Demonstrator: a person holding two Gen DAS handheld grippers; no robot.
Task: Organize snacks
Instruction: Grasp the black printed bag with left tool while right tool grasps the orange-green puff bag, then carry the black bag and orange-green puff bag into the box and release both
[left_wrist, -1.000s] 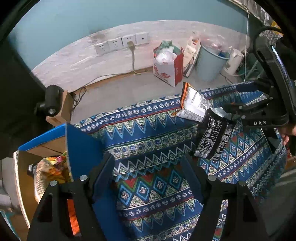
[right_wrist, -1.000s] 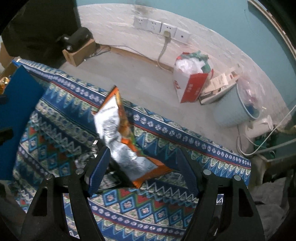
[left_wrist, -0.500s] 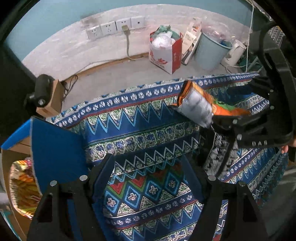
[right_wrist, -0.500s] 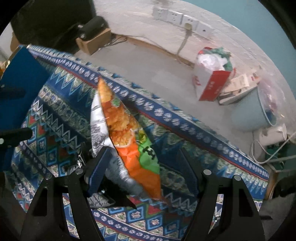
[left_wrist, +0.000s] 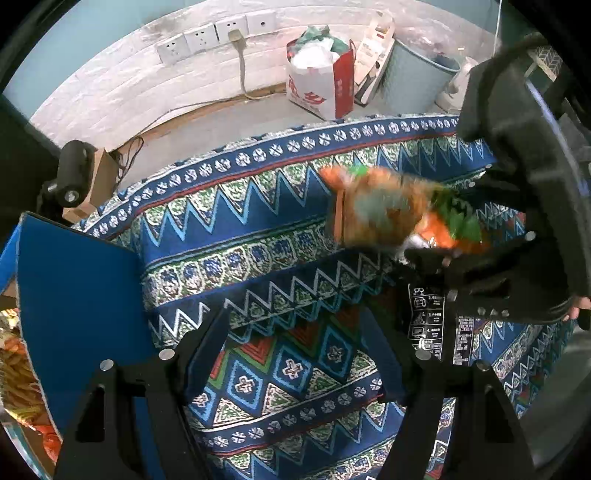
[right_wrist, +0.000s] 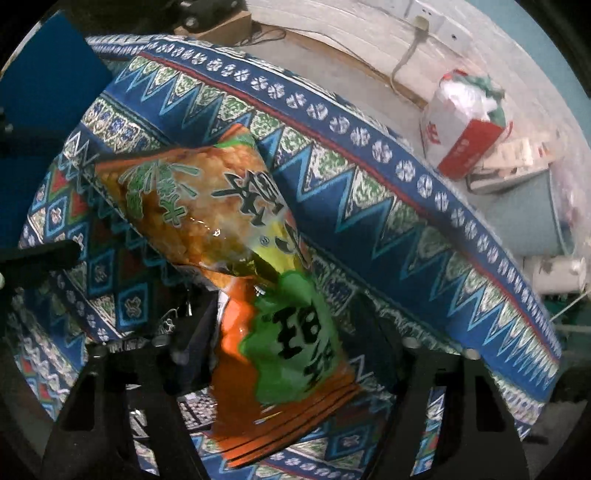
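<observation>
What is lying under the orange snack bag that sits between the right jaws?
Under the orange snack bag lies a black packet with white print, resting on the patterned tablecloth. Most of the packet is covered by the bag and right gripper, so its type is unreadable.

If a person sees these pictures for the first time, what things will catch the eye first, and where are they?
The bright orange and green snack bag stands out first, between the fingers of the right gripper, whose jaws have just been closing. Under it lies the blue patterned cloth that covers the table. A blue box at the left edge of the left wrist view holds more snacks, and the left gripper is open over the cloth.
</observation>
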